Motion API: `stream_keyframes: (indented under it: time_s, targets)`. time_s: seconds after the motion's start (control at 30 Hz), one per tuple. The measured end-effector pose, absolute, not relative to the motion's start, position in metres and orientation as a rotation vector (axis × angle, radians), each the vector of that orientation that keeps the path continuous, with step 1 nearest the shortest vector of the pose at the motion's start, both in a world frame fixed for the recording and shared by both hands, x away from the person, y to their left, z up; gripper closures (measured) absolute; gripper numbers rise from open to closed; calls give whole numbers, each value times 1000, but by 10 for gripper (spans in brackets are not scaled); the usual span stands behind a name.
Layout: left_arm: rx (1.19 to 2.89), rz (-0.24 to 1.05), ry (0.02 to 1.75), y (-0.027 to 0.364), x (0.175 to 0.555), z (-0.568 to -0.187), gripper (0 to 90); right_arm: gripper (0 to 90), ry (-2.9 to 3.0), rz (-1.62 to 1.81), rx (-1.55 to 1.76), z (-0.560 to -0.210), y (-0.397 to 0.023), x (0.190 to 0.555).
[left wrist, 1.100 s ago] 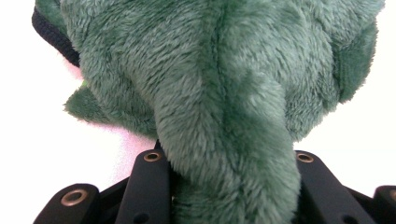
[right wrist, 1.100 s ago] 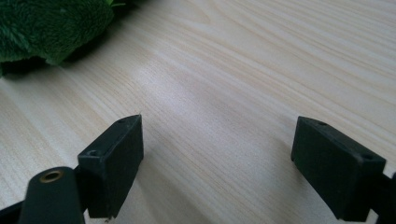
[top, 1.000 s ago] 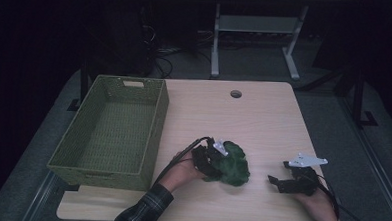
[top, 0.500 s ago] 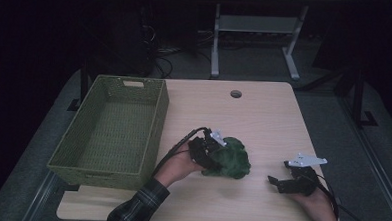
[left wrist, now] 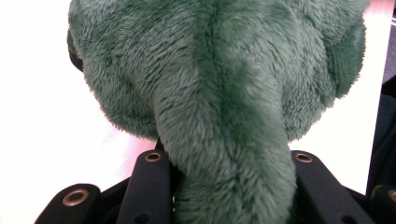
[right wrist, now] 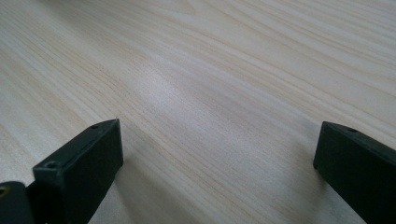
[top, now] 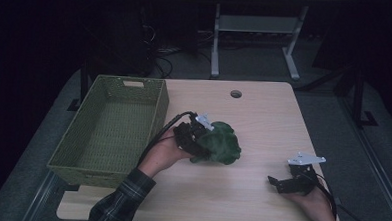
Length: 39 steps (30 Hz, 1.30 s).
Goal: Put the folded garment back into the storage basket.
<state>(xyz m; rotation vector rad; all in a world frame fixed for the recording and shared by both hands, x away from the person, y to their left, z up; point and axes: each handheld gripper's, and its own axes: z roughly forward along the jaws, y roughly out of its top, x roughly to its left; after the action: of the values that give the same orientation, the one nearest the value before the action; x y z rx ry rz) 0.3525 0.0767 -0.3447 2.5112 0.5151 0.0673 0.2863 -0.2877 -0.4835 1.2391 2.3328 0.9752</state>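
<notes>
Moved: green plush toy (top: 218, 145) lifted off worktop (top: 263, 118), pinched by left hand-held gripper (left wrist: 224, 186) | right hand-held gripper (top: 281, 185) jaws just spread, empty | step: carrying | next: likely swing left over basket (top: 108, 131), release.

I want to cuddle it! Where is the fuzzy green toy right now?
In the high view the green plush toy is mid-table, gripped in the left claw, just right of the green woven basket.
</notes>
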Motion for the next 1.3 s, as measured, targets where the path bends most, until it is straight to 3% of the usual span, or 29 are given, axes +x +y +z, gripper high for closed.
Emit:
stream_keyframes:
  time_s: [0.5, 1.3]
  targets:
    - [2431, 206, 676, 140, 364, -303, 650, 11, 2332, 977, 1239, -484, -288, 286]
    - [2287, 377, 1021, 251, 368, -298, 648, 11, 2333, 976, 1239, -484, -288, 286]
